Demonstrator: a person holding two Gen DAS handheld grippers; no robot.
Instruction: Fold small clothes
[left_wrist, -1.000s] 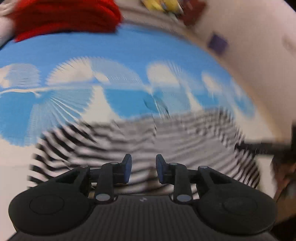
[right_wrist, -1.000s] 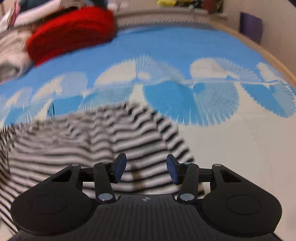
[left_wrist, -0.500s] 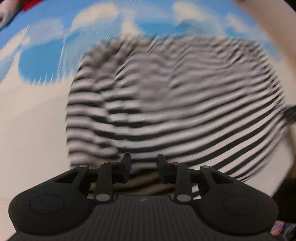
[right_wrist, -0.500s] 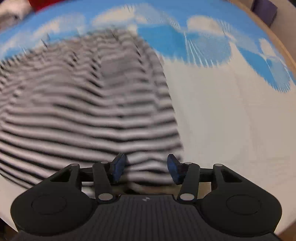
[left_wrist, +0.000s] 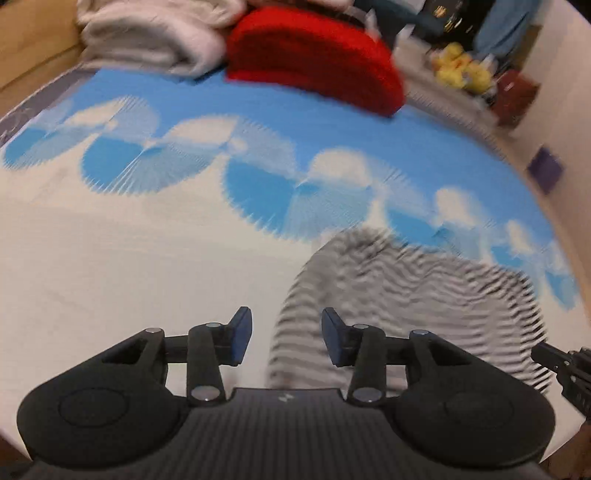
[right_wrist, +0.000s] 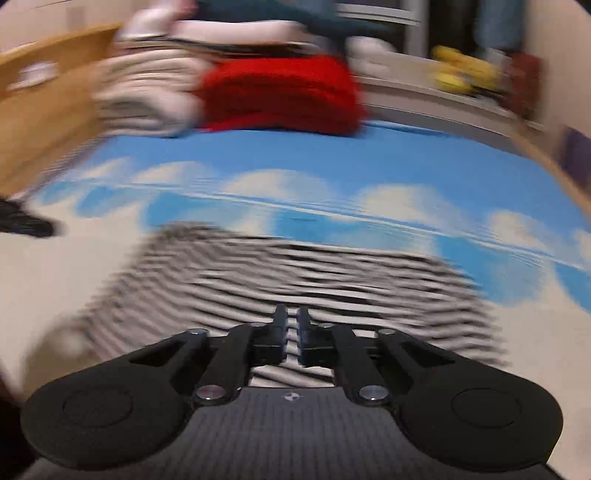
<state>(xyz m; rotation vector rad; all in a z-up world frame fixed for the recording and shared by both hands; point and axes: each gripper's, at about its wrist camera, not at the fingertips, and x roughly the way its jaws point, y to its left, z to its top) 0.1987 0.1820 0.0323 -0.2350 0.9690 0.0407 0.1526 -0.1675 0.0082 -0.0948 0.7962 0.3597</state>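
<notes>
A black-and-white striped garment (left_wrist: 399, 295) lies on the blue-and-white bed cover, at the lower right of the left wrist view and across the middle of the right wrist view (right_wrist: 295, 273). My left gripper (left_wrist: 286, 334) is open and empty at the garment's left edge. My right gripper (right_wrist: 291, 325) has its jaws nearly together at the garment's near edge; striped cloth shows in the thin gap, and blur hides whether it is pinched. The right gripper's tip shows at the right edge of the left wrist view (left_wrist: 565, 369).
A folded red garment (left_wrist: 317, 59) and a pile of white cloth (left_wrist: 155, 33) lie at the far end of the bed. A wooden bed frame (right_wrist: 44, 96) rises at the left. Yellow soft toys (left_wrist: 461, 70) sit on a shelf beyond. A wall stands on the right.
Both views have tilted up from looking down on the garment. The left gripper has moved left to the garment's edge. The right gripper's jaws have closed from wide open.
</notes>
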